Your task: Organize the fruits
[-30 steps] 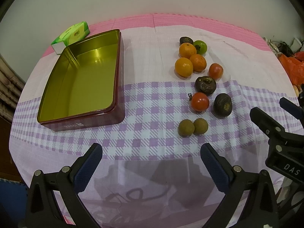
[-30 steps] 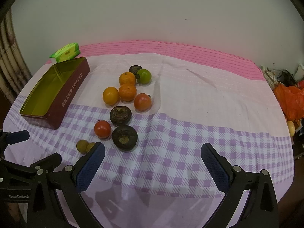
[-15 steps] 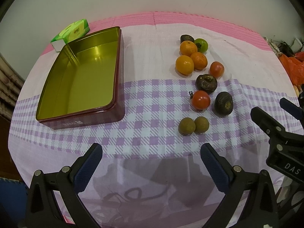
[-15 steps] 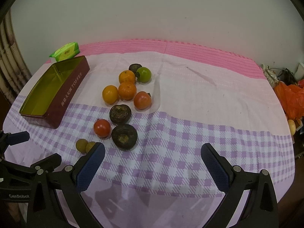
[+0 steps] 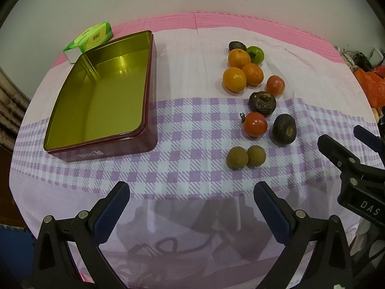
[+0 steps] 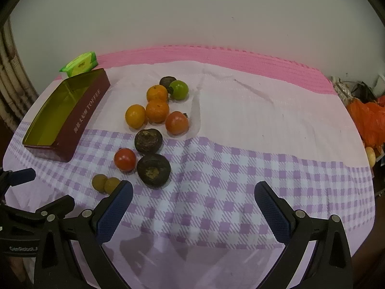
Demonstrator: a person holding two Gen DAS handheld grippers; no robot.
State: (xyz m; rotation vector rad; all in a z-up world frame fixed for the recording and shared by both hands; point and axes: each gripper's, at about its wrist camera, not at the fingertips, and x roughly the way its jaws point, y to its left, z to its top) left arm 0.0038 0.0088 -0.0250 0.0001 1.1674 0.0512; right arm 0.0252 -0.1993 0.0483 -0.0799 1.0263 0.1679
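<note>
Status: nothing sorted yet, as far as I can judge. The gold-lined maroon rectangular tin point(image 5: 101, 96) sits toward the left edge of the table, on the pink-and-purple checked tablecloth point(image 5: 192, 48), and I see no fruit in it.

All fruit is loose on the cloth, right of the tin and well apart from it:
- three round orange citrus fruits point(image 5: 243, 71) in a touching cluster
- one green round fruit point(image 5: 256, 54) and a small dark fruit point(image 5: 237, 46) just behind them, toward the far edge
- two red tomatoes point(image 5: 255, 124)
- two dark brown wrinkled fruits point(image 5: 262, 100), one between the tomatoes
- two small tan round fruits point(image 5: 245, 160) side by side, nearest the front edge

My left gripper point(image 5: 192, 207) hangs over the front edge, jaws wide apart, holding nothing. My right gripper point(image 6: 192, 207) is the same: jaws spread, nothing between them, its left finger just beside the tan pair in the right wrist view.

A green tissue pack point(image 5: 90, 39) lies behind the tin at the far left corner; not part of the job.

Left to do: every piece, so the whole task. Tan pair looks like the closest first pick.
</note>
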